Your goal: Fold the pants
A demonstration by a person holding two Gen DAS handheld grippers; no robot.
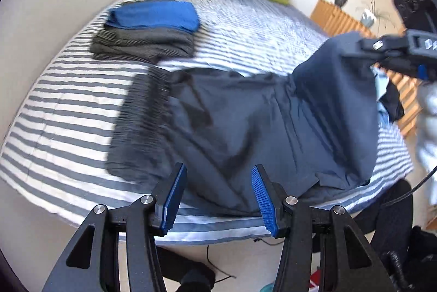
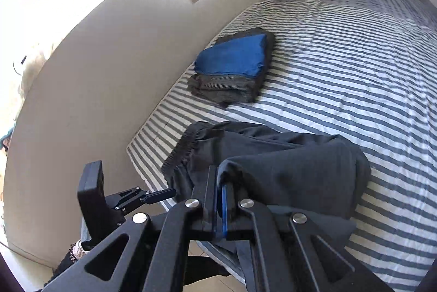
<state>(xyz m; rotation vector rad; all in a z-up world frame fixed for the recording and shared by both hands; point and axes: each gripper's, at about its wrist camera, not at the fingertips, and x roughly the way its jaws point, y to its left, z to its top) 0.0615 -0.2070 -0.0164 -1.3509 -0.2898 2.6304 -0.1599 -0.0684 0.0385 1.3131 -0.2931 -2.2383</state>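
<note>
Where it drapes, dark pants [image 1: 245, 122] (creased, half-lifted).

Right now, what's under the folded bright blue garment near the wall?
The blue garment tops a folded grey striped garment, on the striped bedspread. Anything between the layers is hidden.

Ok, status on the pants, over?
Right claw shut on pants, lifting one end. Left claw open, empty. Folded pile clear of the work.
</note>
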